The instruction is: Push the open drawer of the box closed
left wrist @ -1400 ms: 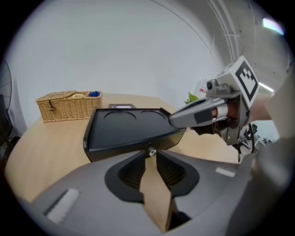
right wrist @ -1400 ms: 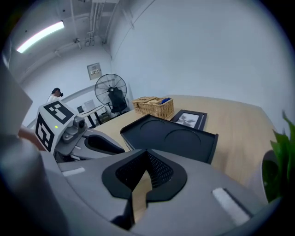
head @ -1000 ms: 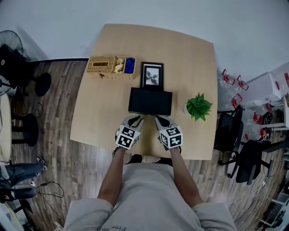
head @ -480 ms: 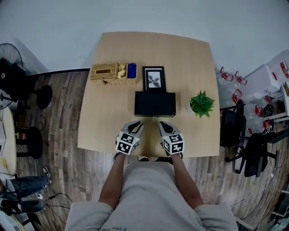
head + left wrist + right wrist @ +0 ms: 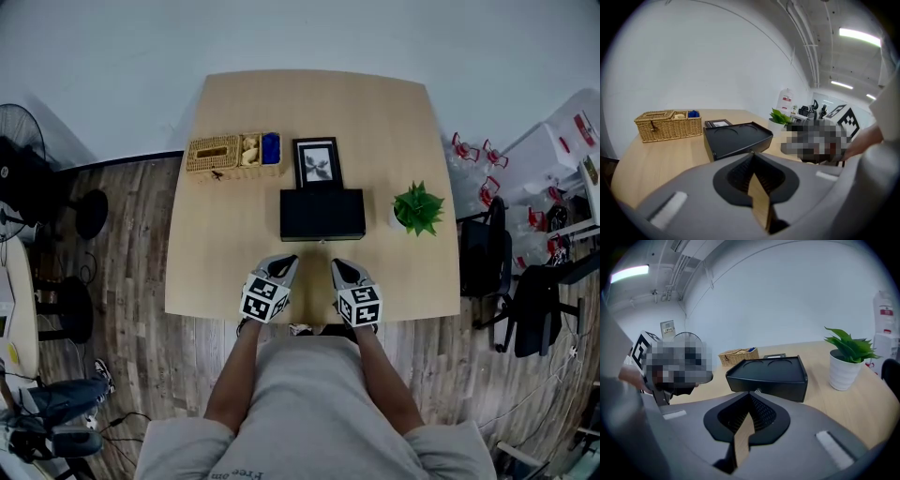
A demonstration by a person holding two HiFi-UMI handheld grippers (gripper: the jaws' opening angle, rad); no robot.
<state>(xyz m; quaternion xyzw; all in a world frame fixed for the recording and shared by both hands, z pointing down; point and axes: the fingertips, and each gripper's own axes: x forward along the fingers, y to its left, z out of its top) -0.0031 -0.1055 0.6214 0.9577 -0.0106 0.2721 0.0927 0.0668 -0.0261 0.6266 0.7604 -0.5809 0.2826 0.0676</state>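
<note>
At the middle of the tabletop [image 5: 375, 122] sits the black box [image 5: 322, 214]. Its drawer [image 5: 771, 384] is flush with the body, and the small knob [image 5: 758, 391] faces me. My left claw [image 5: 284, 262] is at the box's 7 o'clock and my right claw [image 5: 339, 265] at its 5 o'clock. Both are clear of the box, jaws pressed together on nothing. A picture frame [image 5: 317, 162] stands at the box's 12 o'clock, a potted plant [image 5: 417, 207] at 3 o'clock and a wicker basket [image 5: 234, 153] at 10 o'clock.

Left hand-held gripper [image 5: 284, 261], right hand-held gripper [image 5: 337, 264] side by side, jaws together, empty.
</note>
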